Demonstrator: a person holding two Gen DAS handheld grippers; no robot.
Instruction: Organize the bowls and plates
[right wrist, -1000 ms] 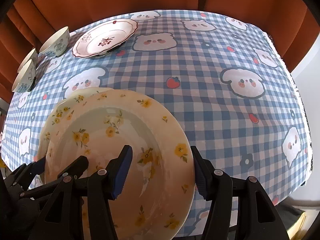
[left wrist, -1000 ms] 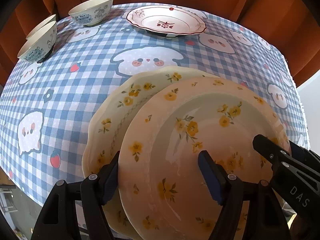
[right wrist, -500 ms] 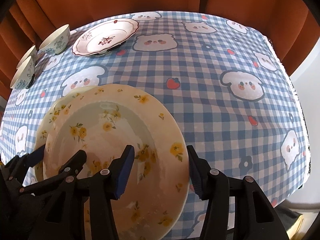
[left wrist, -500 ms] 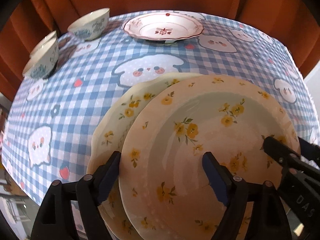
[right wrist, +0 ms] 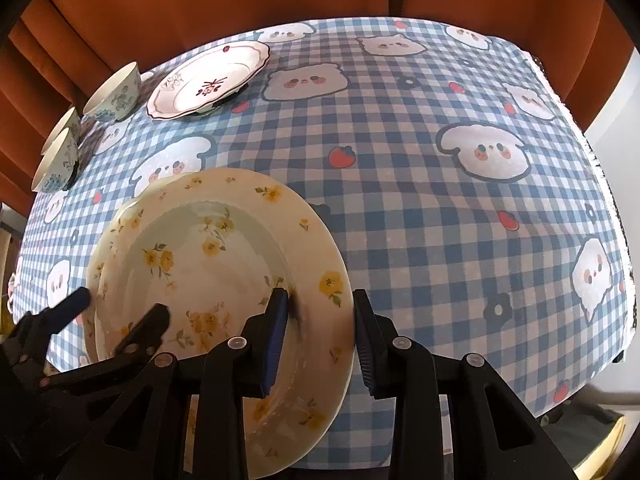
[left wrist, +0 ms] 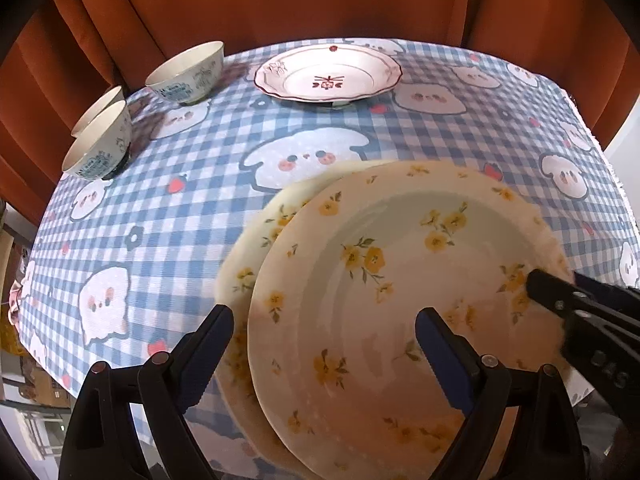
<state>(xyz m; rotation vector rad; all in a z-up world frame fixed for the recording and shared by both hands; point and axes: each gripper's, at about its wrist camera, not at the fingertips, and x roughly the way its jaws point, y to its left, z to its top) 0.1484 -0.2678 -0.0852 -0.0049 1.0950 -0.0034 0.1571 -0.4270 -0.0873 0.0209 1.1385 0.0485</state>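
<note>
Two cream plates with yellow flowers lie stacked at the table's near edge, the upper plate [left wrist: 400,288] [right wrist: 208,264] offset to the right over the lower plate [left wrist: 248,272]. My left gripper [left wrist: 324,356] is open, its jaws astride the stack's left rim. My right gripper [right wrist: 320,336] is open astride the upper plate's right rim; its fingers also show in the left wrist view [left wrist: 560,300]. A white plate with red trim [left wrist: 328,76] [right wrist: 208,80] stands at the far side. Three blue-patterned bowls sit far left: one alone [left wrist: 188,72] and two nested [left wrist: 100,144].
The table wears a blue checked cloth [right wrist: 440,208] with cartoon animals. Orange curtains [left wrist: 280,0] hang close behind it. The table's right edge [right wrist: 608,184] drops off toward a white wall.
Both grippers have pulled back and risen a little, so more of the table shows. The upper plate has settled further onto the lower one. The right jaws have narrowed slightly around the rim.
</note>
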